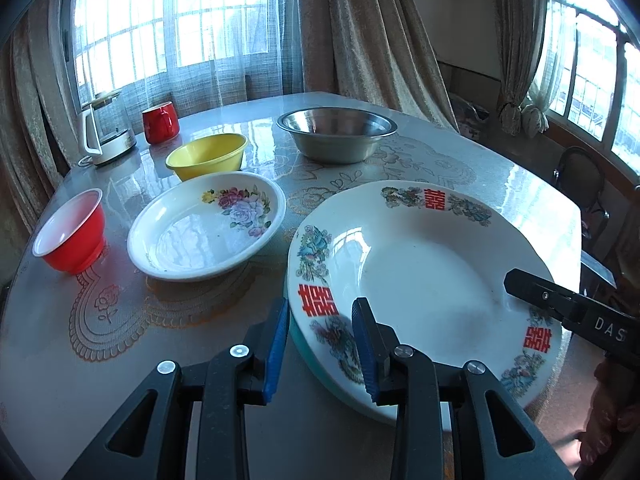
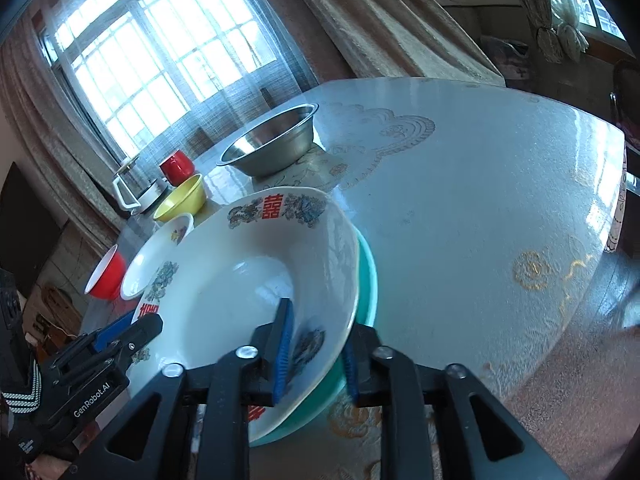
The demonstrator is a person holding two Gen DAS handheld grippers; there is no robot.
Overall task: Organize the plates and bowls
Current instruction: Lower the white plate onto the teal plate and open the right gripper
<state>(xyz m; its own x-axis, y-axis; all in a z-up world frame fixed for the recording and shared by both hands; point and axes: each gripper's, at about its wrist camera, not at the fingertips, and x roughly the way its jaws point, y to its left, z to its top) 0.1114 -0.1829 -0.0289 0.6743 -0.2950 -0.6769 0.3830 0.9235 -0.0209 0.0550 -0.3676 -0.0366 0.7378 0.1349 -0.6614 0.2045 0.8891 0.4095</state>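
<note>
Both wrist cams: close, down-angled, shared plate [image 1: 420, 280]

Two grippers, one on each side of a plate

The left gripper [image 1: 322, 306] points forward and down. Its two blue pads [image 1: 276, 344] are a little way apart, one on each side of the rim of the white plate [image 1: 420, 264]. I cannot tell if the pads press on it. The right gripper [image 2: 324, 318] points down in the same way. One pad lies inside the white plate and the other sits under the edge of the green plate [image 2: 370, 280] below it, and they pinch both rims. A gloved hand [image 2: 24, 412] with a striped cuff holds the left gripper. Bare fingers [image 1: 608, 420] hold the right one.
</note>
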